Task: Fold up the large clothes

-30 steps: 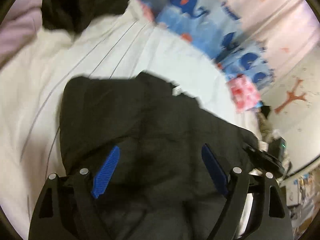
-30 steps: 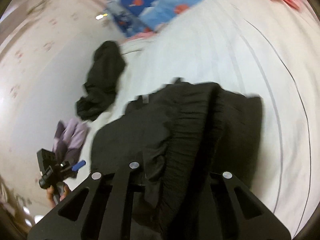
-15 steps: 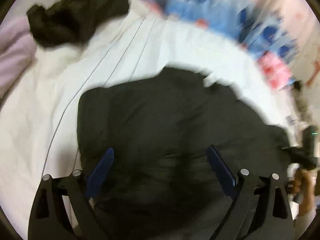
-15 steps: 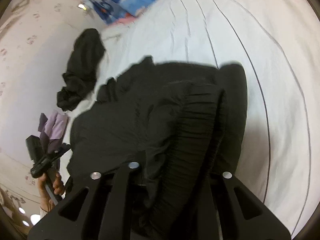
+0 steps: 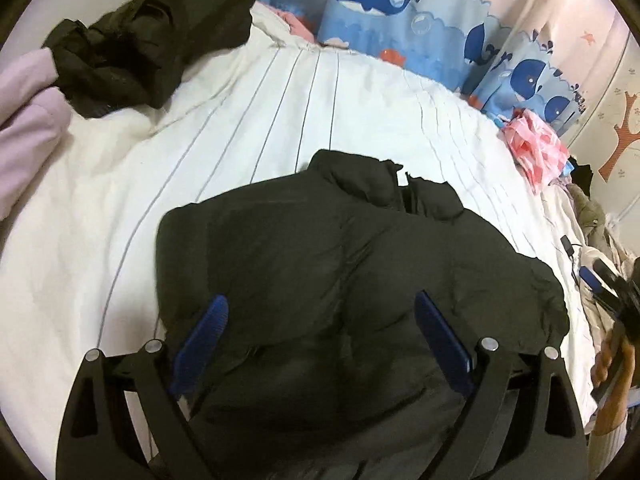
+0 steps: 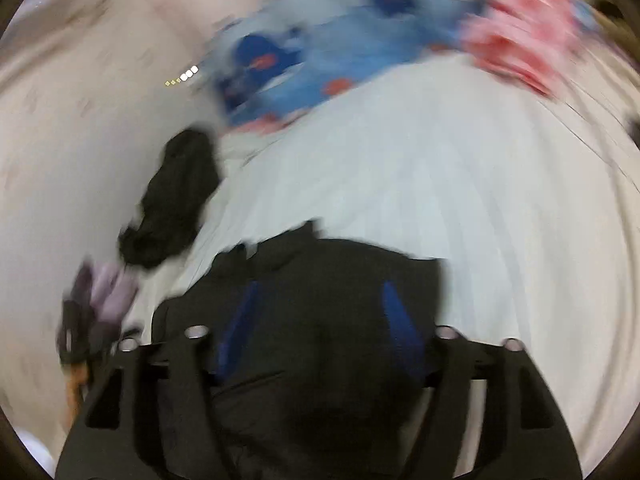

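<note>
Both tongs stood open over the black puffer jacket (image 5: 344,280), the right gripper (image 6: 320,320) having just opened off it, the left gripper (image 5: 320,344) empty, so a fold on the striped white bedspread (image 5: 248,128) seemed finished; next, probably smoothing it.

Striped white bed (image 5: 280,128), black jacket (image 5: 320,280)

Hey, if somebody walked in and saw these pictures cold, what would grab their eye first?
Probably the black puffy jacket, bunched in the middle of the white striped bedspread, with the left gripper hanging open right over it. Next, the blue whale-print bedding along the far edge of the bed, and a second dark garment crumpled at the far left corner.
</note>
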Tool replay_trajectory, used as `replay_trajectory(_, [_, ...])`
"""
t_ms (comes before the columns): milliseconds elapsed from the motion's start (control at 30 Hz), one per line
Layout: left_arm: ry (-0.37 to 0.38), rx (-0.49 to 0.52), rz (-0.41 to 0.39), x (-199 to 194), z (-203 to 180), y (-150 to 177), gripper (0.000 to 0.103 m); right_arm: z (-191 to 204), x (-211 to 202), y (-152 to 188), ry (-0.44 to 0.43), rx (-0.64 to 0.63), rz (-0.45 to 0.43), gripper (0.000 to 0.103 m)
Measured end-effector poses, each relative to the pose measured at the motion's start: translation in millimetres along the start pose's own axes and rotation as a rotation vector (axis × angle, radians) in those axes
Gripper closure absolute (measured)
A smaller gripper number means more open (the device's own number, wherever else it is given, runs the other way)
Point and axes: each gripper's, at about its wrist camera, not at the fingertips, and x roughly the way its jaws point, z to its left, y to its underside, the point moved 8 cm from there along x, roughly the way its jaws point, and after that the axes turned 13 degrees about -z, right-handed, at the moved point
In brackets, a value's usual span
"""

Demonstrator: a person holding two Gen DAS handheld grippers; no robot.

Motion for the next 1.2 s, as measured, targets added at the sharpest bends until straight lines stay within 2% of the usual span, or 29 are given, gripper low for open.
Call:
replay_trajectory(33, [0.0,-0.006,0.02,8.3,2.0,4.8,0.013,12.4,11.2,9.4,-0.02,-0.054,0.045,0.03])
replay_trajectory(67, [0.0,-0.013,0.042,17.9,3.2,10.2,0.013,16.5,28.1,26.4,0.005,-0.113,0.119,0.03])
replay_trajectory(133, [-0.02,-0.025,0.091,38.7,11.5,27.8,0.013,-1.5,54.9,53.1,0.096,-0.148,0.227,0.034])
replay_trajectory(167, [-0.026,-0.02,0.106,48.1,14.5,36.2,0.012,-23.6,70.0,70.1,0.141,-0.126,0.284,0.037])
replay_trajectory(233, [-0.003,0.001,0.111,58.9,14.2,50.2,0.011,-51.2,83.2,86.4,0.138,-0.066,0.311,0.046])
replay_trajectory(333, [-0.026,0.022,0.136,56.1,11.9,52.0,0.011,-61.9,79.8,82.8,0.145,-0.009,0.318,0.052])
replay_trajectory(400, [-0.019,0.009,0.151,41.9,13.6,50.7,0.011,-63.0,61.9,69.3,0.123,0.03,0.304,0.05])
replay_trajectory(467, [0.02,-0.016,0.119,4.5,21.1,48.2,0.011,-66.8,30.5,54.8,0.105,0.076,0.266,0.042])
replay_trajectory(533, [0.044,-0.019,0.092,-40.6,35.0,56.4,0.011,-77.7,-10.6,48.8,0.092,0.088,0.242,0.022])
replay_trajectory(567, [0.052,-0.023,0.092,-64.7,46.7,67.5,0.011,-80.9,-26.0,52.3,0.077,0.093,0.247,0.019])
replay_trajectory(667, [0.07,-0.062,0.137,-112.7,76.1,108.6,0.011,-86.1,-74.9,86.2,0.017,0.142,0.327,0.019])
replay_trajectory(800, [0.095,-0.15,0.223,-166.4,110.7,185.6,0.01,-73.8,-129.8,147.6,-0.054,0.242,0.426,0.018])
replay_trajectory(933, [0.188,-0.252,0.287,-191.8,118.4,243.8,0.008,-54.1,-165.8,199.2,-0.132,0.33,0.516,0.018])
replay_trajectory(1033, [0.26,-0.303,0.334,-194.8,110.9,273.7,0.008,-37.3,-178.6,211.2,-0.173,0.364,0.554,0.018])
replay_trajectory(1100, [0.243,-0.295,0.371,-192.1,108.1,288.0,0.008,-19.7,-189.1,213.0,-0.195,0.328,0.575,0.018])
replay_trajectory(1133, [0.255,-0.302,0.379,-191.5,105.7,293.7,0.008,-10.3,-194.1,214.6,-0.192,0.284,0.596,0.018])
replay_trajectory(1200, [0.263,-0.318,0.385,-188.3,105.7,299.6,0.007,-1.9,-197.2,226.7,-0.194,0.281,0.648,0.017])
